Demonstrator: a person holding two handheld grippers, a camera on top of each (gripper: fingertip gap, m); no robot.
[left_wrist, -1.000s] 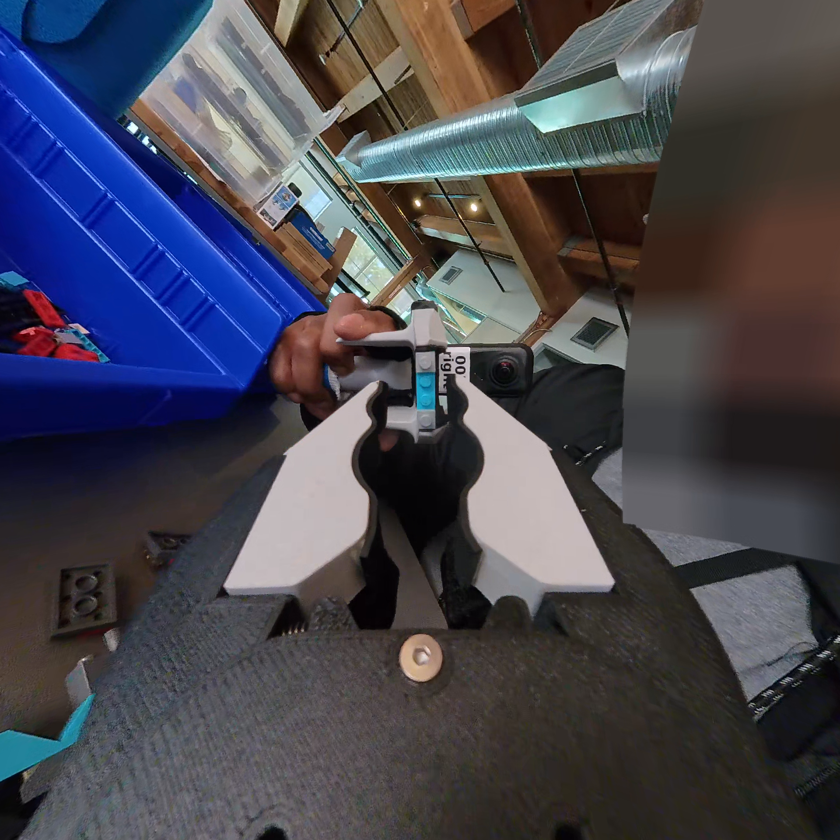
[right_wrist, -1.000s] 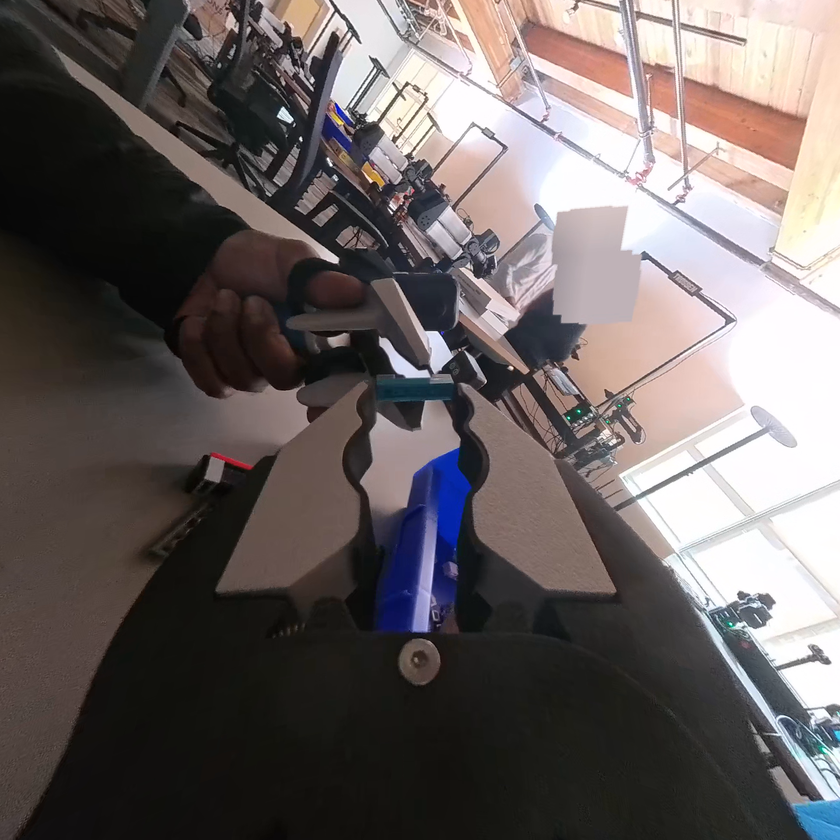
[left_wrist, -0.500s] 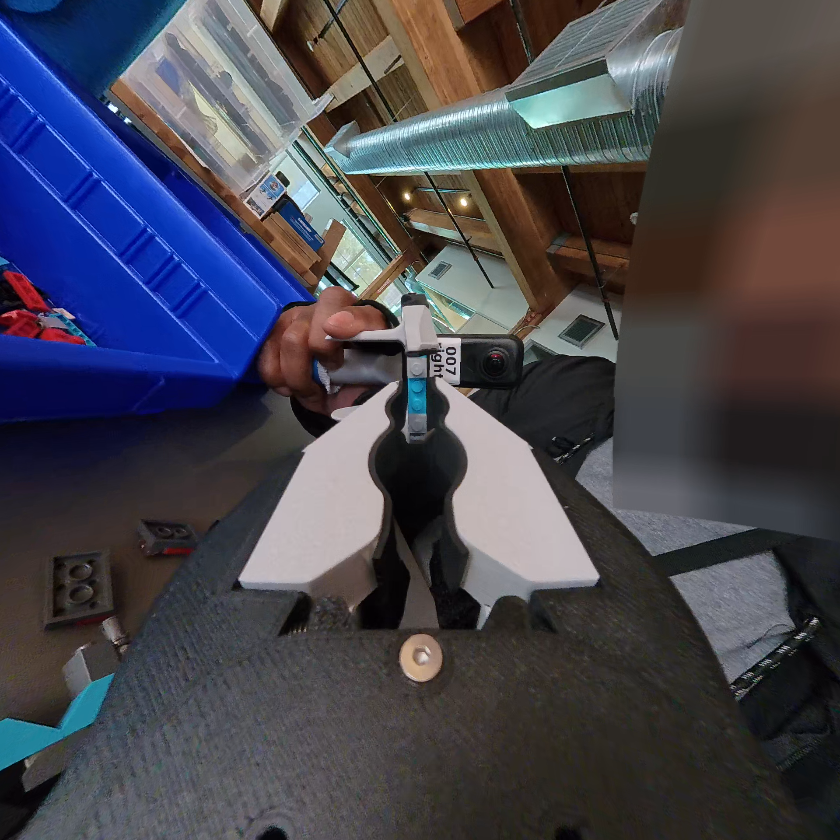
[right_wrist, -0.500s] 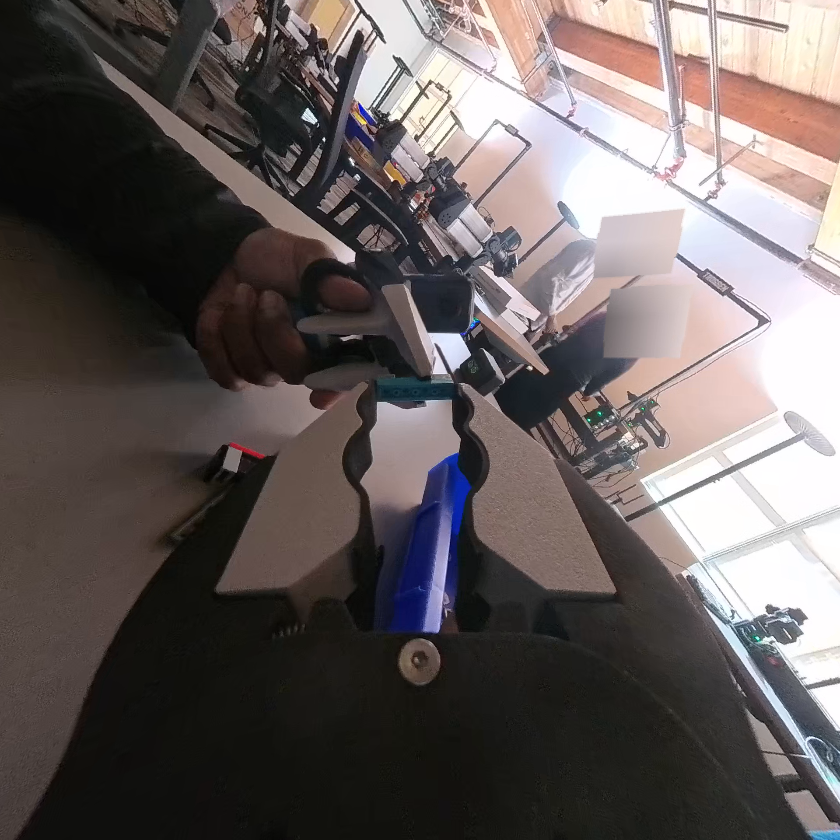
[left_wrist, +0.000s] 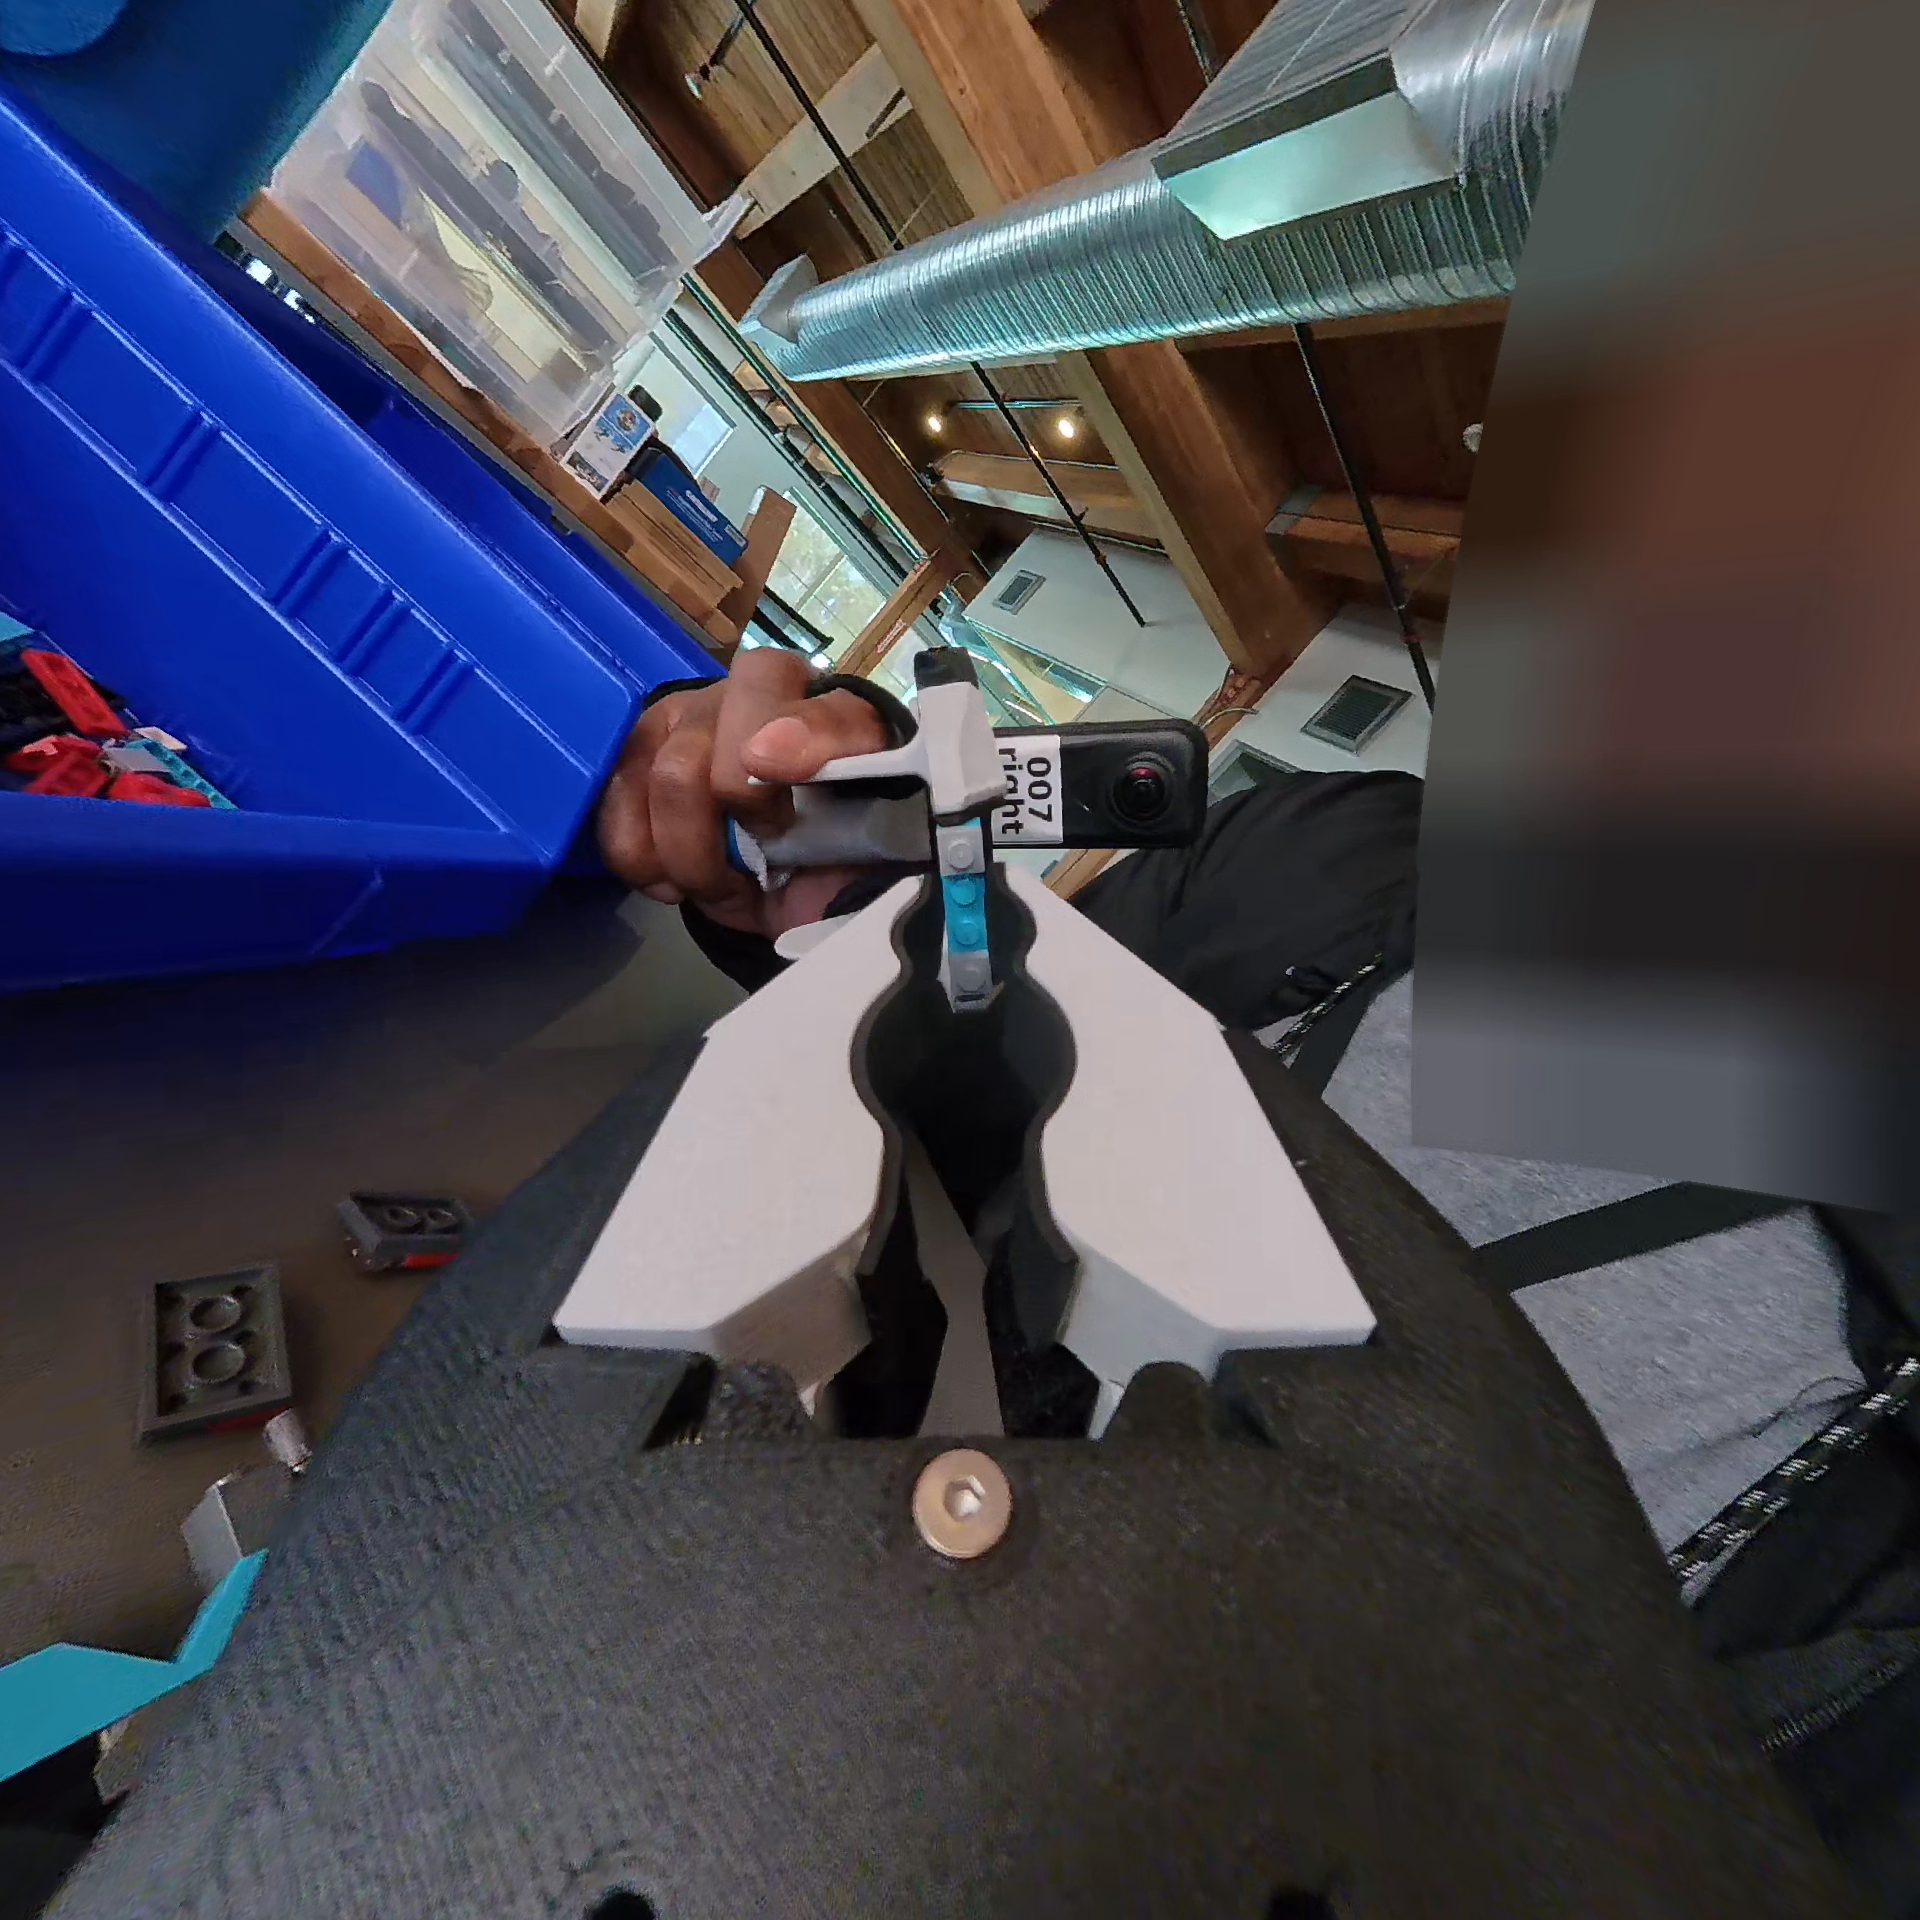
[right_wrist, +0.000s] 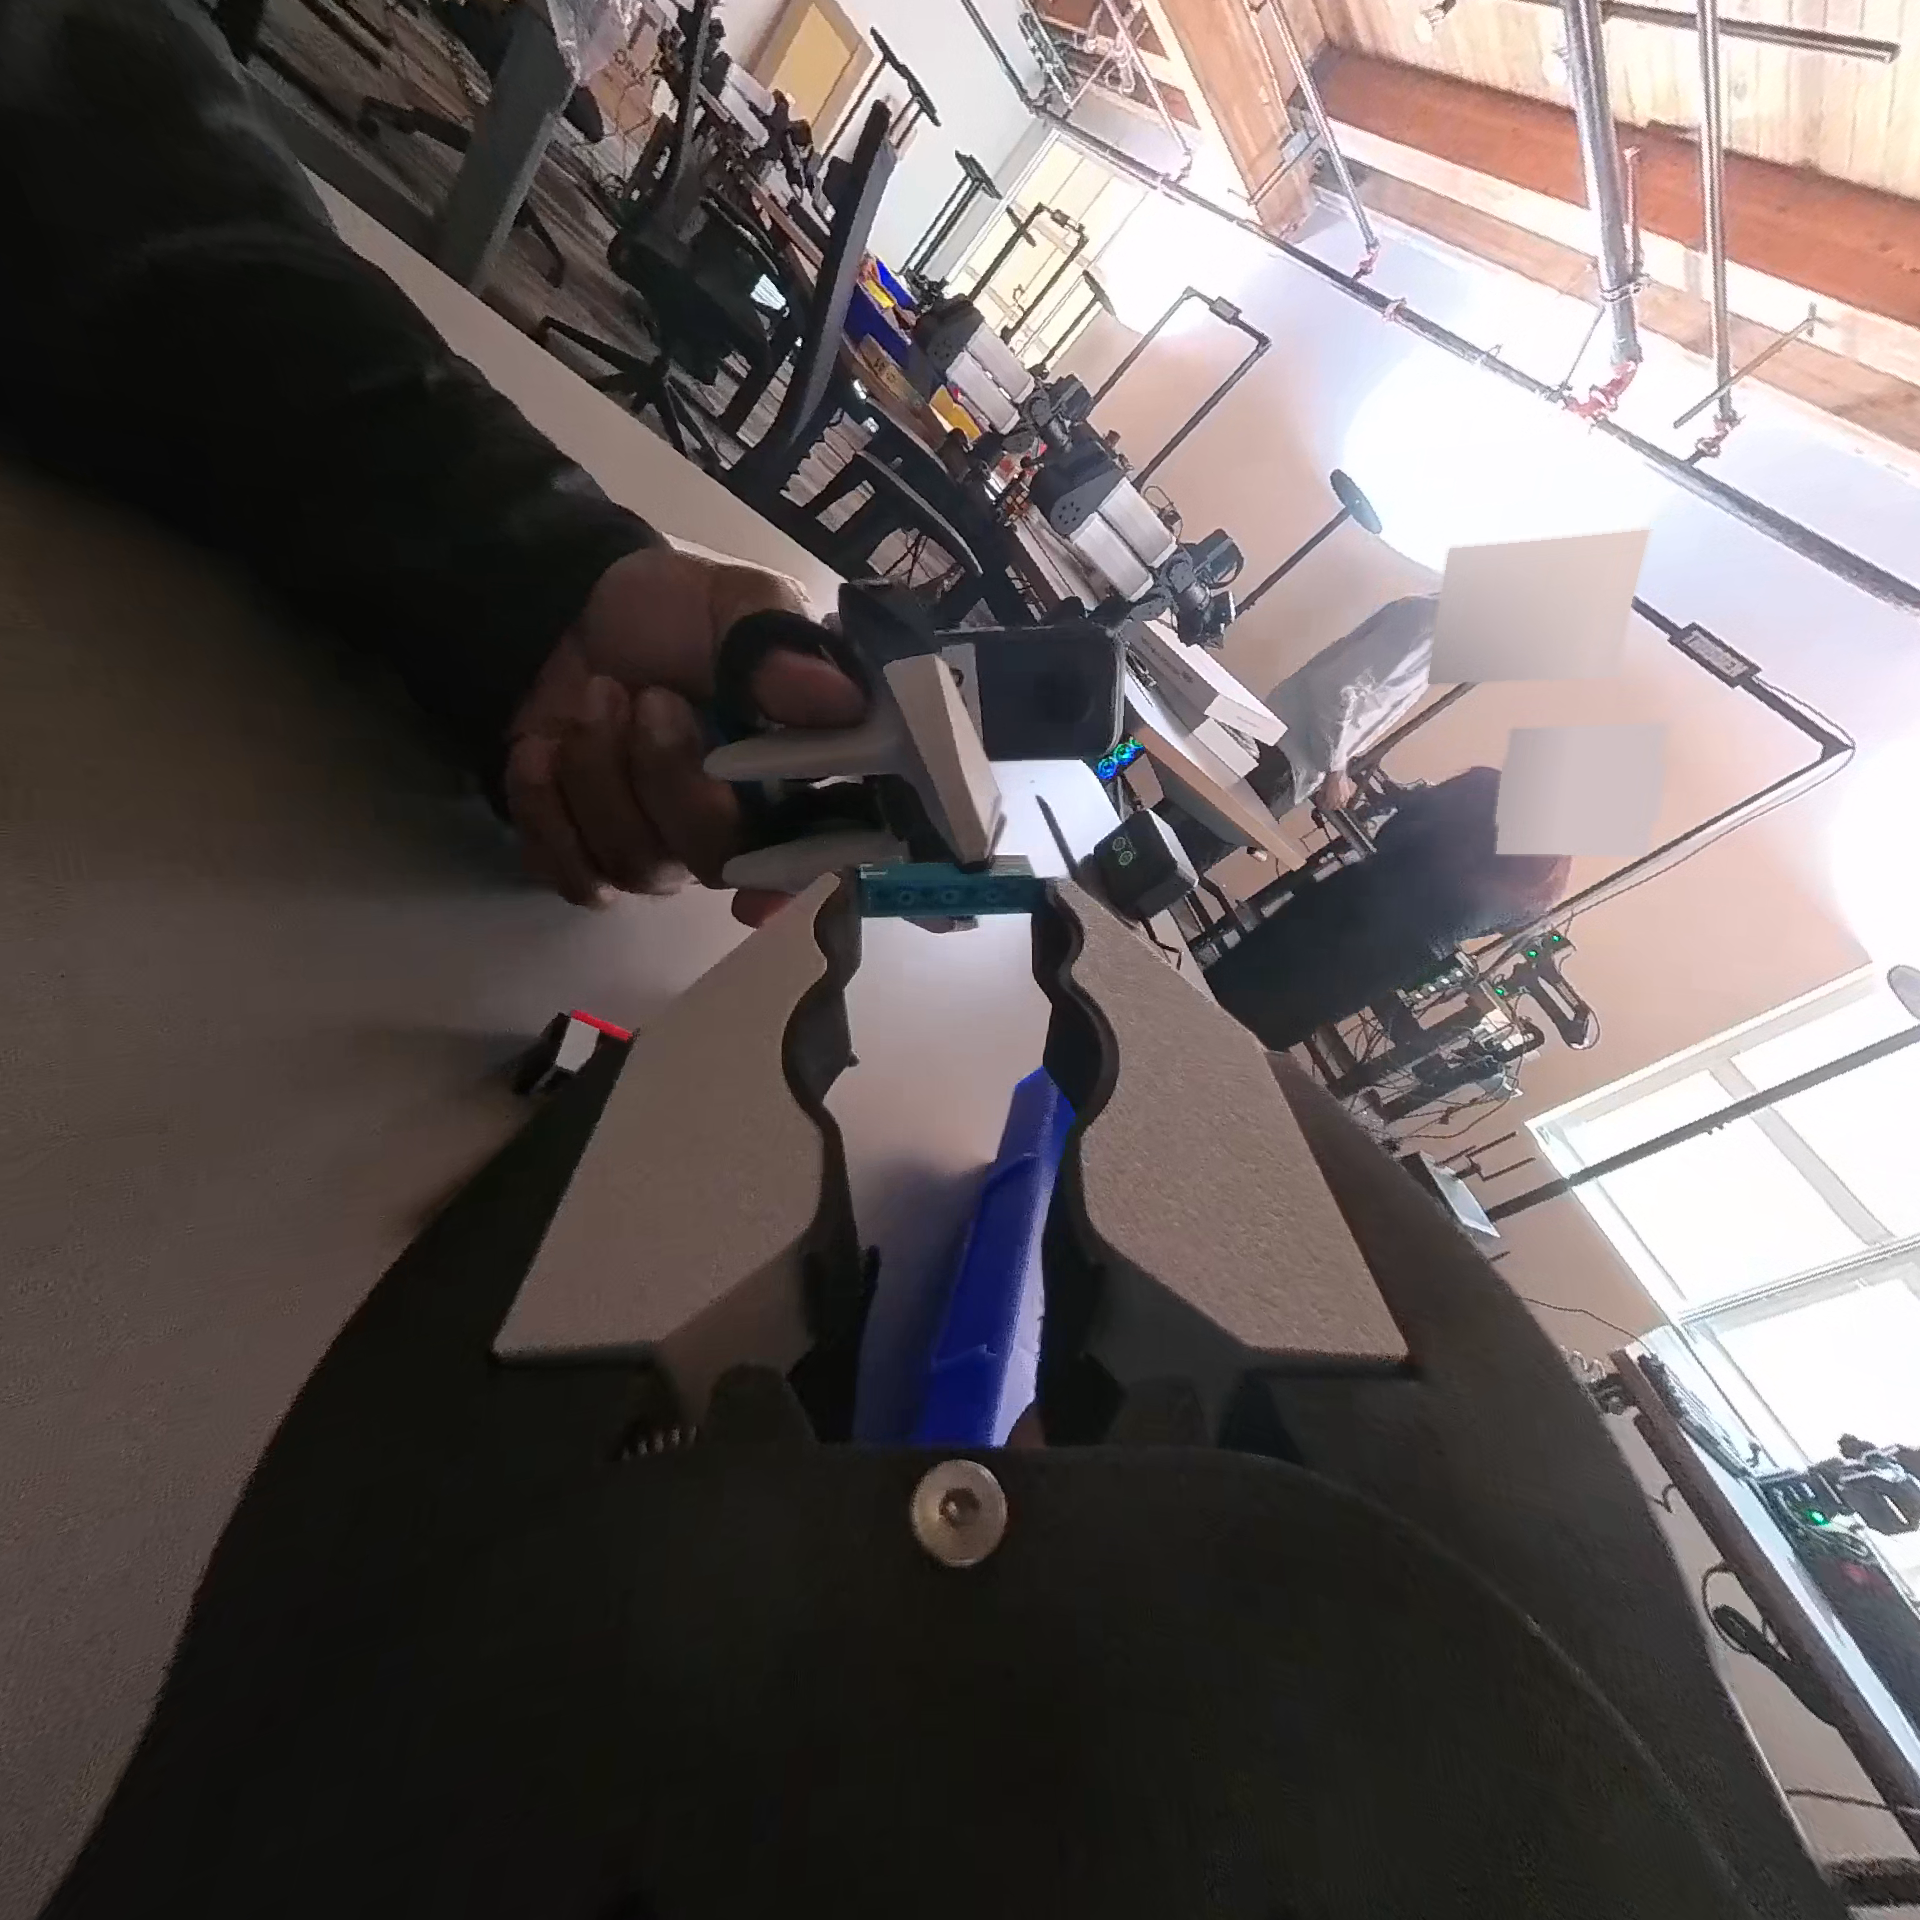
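A small brick piece (left_wrist: 963, 920), blue in the middle with grey ends, is held in the air between both grippers. My left gripper (left_wrist: 961, 935) is shut on its thin sides. The right gripper also shows in the left wrist view (left_wrist: 951, 769), held by a hand and gripping the piece's far end. In the right wrist view the piece (right_wrist: 935, 896) looks like a teal bar spanning the tips of my right gripper (right_wrist: 945, 904), which is shut on its ends. The left gripper (right_wrist: 951, 790) comes onto it from above, held by a hand in a dark sleeve.
A blue bin (left_wrist: 260, 623) with red and other bricks stands at the left; it also shows between the right fingers (right_wrist: 997, 1247). Dark grey plates (left_wrist: 213, 1345) and a teal piece (left_wrist: 104, 1683) lie on the table. A small black, white and red brick (right_wrist: 566, 1044) lies nearby. The tips of both grippers are at nearly the same place.
My left gripper's jaws have closed from a wide gap onto the blue and grey piece. The right gripper has kept its hold; both moved only slightly.
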